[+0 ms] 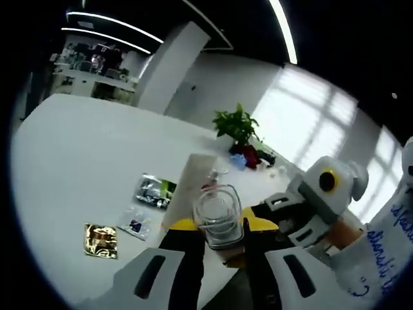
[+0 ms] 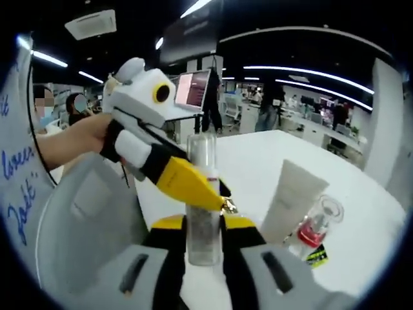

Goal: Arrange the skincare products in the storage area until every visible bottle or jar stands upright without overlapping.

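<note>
Evidently both grippers, left gripper [image 2: 193, 184] and right gripper [image 2: 205, 236], have jaws clamped on one clear bottle [image 2: 202, 194] held upright above the white desk [image 2: 310, 155], likely a handover, beside the white tube [image 2: 290, 197] and red-capped bottle [image 2: 314, 229].

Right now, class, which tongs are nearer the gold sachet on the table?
Left. The left tongs sit just right of the gold sachet; the right tongs reach in from farther right.
</note>
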The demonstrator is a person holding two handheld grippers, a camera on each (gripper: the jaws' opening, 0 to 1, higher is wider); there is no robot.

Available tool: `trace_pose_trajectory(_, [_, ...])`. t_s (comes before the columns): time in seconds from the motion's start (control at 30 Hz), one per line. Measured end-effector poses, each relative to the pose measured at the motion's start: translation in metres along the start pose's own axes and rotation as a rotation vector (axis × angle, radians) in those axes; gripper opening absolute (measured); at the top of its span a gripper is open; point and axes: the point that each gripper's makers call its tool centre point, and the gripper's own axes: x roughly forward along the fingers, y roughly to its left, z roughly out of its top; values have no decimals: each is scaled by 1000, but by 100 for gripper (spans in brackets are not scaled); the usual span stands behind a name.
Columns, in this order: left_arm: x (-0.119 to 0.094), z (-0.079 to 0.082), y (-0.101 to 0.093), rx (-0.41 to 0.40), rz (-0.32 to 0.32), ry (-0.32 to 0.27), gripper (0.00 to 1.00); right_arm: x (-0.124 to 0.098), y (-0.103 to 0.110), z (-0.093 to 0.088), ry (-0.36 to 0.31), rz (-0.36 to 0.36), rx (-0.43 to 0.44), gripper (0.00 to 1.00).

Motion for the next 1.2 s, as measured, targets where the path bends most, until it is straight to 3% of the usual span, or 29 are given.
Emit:
trace_pose_trajectory(0.27, [-8, -6, -11, 225, -100, 117, 18, -1, 11, 1, -8, 101, -16, 23])
trace_pose_trajectory(0.57, [-14, -16, -26, 281, -237, 180, 17, -5, 22, -2, 2, 184, -23, 24])
trace_pose_trajectory(0.9, [-17, -28, -42, 474, -367, 290, 17, -6, 34, -8, 49, 270, -59, 23])
trace_pose_trajectory(1.2, [-22, -37, -57, 579, -492, 348, 18, -12, 50, -10, 66, 372, -80, 21])
